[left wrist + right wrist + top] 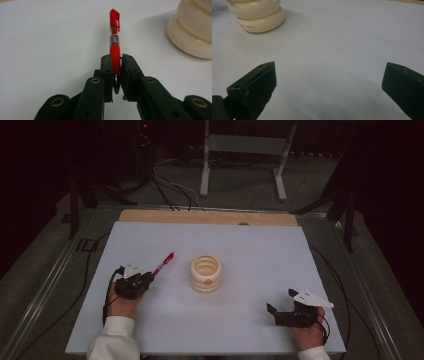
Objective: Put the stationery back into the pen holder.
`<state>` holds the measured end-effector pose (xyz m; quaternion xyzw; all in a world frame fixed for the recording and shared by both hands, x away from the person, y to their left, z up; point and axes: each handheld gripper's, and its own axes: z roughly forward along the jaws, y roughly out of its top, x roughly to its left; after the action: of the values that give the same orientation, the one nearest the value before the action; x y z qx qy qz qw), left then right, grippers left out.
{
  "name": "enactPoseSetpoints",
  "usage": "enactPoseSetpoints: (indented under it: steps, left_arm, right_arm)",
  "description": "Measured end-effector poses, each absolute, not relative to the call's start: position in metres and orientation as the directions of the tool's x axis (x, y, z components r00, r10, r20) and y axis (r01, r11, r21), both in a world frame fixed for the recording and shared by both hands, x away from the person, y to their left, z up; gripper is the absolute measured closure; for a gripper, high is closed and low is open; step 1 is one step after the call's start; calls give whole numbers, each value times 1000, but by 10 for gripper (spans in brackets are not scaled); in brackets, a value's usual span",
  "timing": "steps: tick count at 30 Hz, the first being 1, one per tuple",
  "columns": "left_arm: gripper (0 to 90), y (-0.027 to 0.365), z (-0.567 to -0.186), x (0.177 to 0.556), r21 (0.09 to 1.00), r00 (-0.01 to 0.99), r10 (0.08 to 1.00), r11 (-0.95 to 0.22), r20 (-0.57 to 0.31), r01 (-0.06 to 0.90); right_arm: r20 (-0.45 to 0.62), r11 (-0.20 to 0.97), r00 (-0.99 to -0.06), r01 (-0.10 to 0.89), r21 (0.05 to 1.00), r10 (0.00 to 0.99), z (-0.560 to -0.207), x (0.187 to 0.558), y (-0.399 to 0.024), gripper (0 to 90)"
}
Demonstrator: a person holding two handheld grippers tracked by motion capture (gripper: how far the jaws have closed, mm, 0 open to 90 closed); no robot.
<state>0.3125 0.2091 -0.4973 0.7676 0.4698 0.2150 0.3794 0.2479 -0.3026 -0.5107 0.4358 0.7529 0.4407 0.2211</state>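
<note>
The red pen (pixel 114 45) is covered along its lower barrel by the left gripper (pixel 116 72) pads; the metal tip shows below them. The cream ribbed holder (pixel 192 30) is cut off by the top and right edges of the left gripper view, and by the top edge of the right gripper view. Its small red lettering (pixel 247 26) is blurred and cannot be read with certainty. The orange mark (pixel 207 281) on the holder is too small to identify.

Small red capital letters run along the lowest ring of the cream ribbed holder (pixel 257 15) in the right gripper view; the end reads "SWAN", the start is too blurred to read. The red pen (pixel 115 42) carries a printed label band, its print too small to read.
</note>
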Motion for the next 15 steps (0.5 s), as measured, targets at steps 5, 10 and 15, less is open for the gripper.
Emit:
enactPoseSetpoints:
  steps: [5, 10, 15]
  left_arm:
    - [813, 208, -491, 311, 799, 459, 889, -265, -15, 540]
    - [814, 206, -480, 310, 818, 457, 890, -259, -5, 513]
    - [814, 203, -465, 309, 837, 470, 883, -257, 0, 483]
  right_arm:
    - [52, 231, -523, 461, 857, 851, -511, 248, -303, 0]
    - [54, 230, -522, 463, 856, 851, -511, 248, -303, 0]
    - [53, 230, -520, 465, 855, 852, -512, 249, -304, 0]
